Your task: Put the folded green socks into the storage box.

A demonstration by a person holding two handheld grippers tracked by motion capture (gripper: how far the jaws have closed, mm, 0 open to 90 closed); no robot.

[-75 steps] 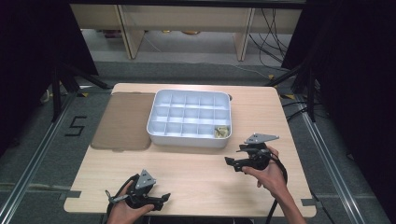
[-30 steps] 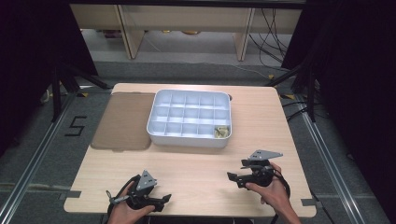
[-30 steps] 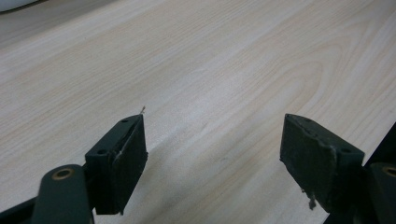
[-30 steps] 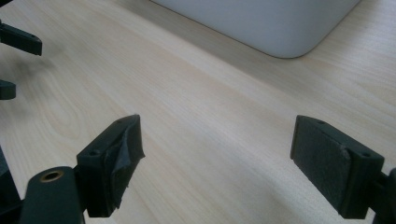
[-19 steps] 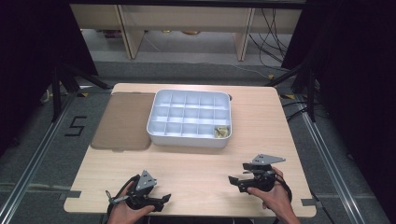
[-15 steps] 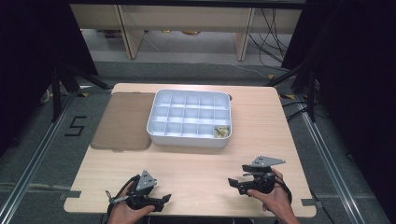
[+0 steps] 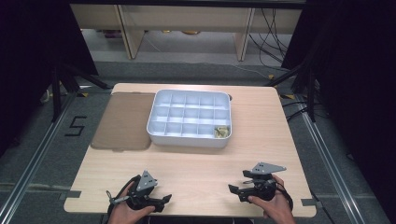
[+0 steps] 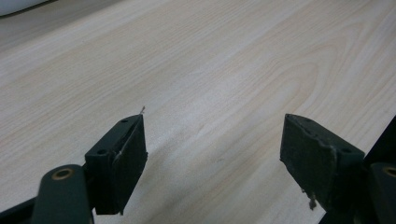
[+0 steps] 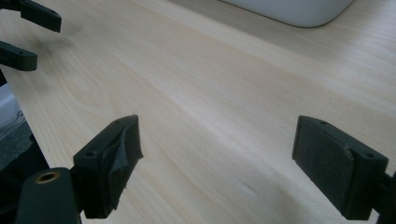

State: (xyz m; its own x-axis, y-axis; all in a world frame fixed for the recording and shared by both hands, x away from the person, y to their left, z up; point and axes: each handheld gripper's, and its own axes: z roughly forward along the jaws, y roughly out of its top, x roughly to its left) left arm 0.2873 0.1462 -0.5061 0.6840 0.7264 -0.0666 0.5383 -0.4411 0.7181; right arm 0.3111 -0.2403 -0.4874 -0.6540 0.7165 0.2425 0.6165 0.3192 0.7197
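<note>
Both grippers, left point(image 7: 161, 201) and right point(image 7: 236, 190), sat empty with jaws wide near the table point(image 7: 201, 172) edge, well apart from the tray point(image 7: 188, 138). Risk: a low reach could knock the tray's near wall and shift it.

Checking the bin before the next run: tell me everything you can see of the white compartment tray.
The white compartment tray looks like moulded plastic, rectangular with rounded corners, divided by a grid of walls into many small open cells. It sits flat on the wooden table, its left edge against a brown mat. The near-right corner cell holds small yellowish items; the other cells look empty. Neither claw touches it.
</note>
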